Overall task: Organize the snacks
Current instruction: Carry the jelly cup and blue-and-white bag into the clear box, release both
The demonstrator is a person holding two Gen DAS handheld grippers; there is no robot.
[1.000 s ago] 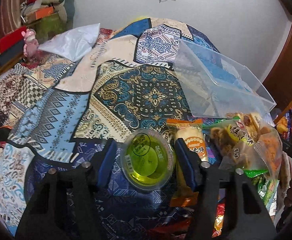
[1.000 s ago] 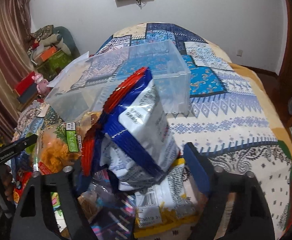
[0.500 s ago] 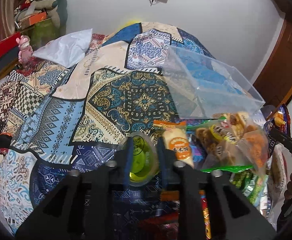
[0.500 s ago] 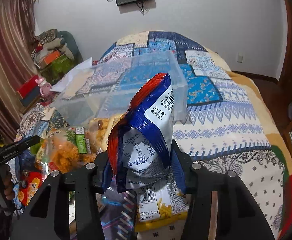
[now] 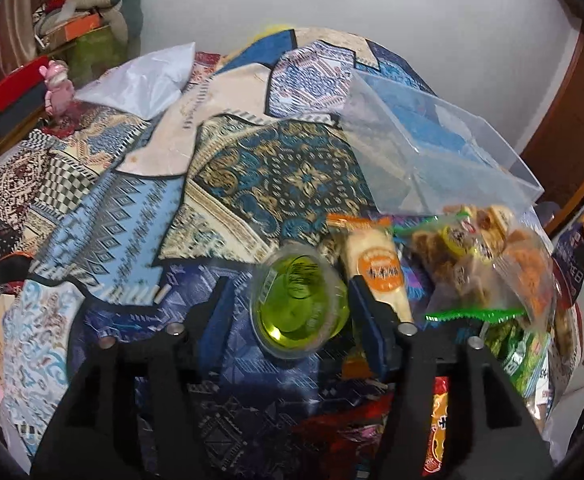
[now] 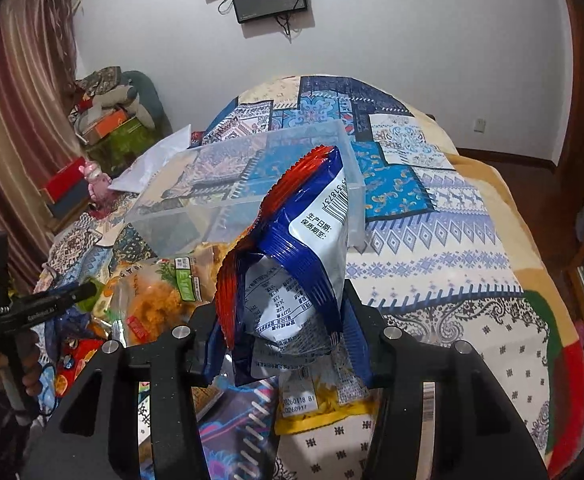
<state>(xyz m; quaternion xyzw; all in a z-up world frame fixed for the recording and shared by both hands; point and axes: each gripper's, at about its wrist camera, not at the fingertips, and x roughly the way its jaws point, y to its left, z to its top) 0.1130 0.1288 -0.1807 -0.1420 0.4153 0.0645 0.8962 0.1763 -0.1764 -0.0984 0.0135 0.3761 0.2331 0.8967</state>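
Note:
A green jelly cup lies on the patterned bedspread between the fingers of my left gripper. The jaws stand wide; the right pad touches the cup, the left pad is apart from it. My right gripper is shut on a blue, red and white snack bag and holds it up above the snack pile. A clear plastic bin stands beyond the pile; it also shows in the right wrist view, behind the bag, and looks empty.
A snack pile lies right of the cup: an orange-labelled packet, a clear bag of fried snacks, green packets. In the right wrist view a yellow packet lies under the held bag. A white plastic bag lies far left.
My left gripper had closed on the jelly cup half a second ago and now stands open around it. My right gripper closed on the snack bag and lifted it higher.

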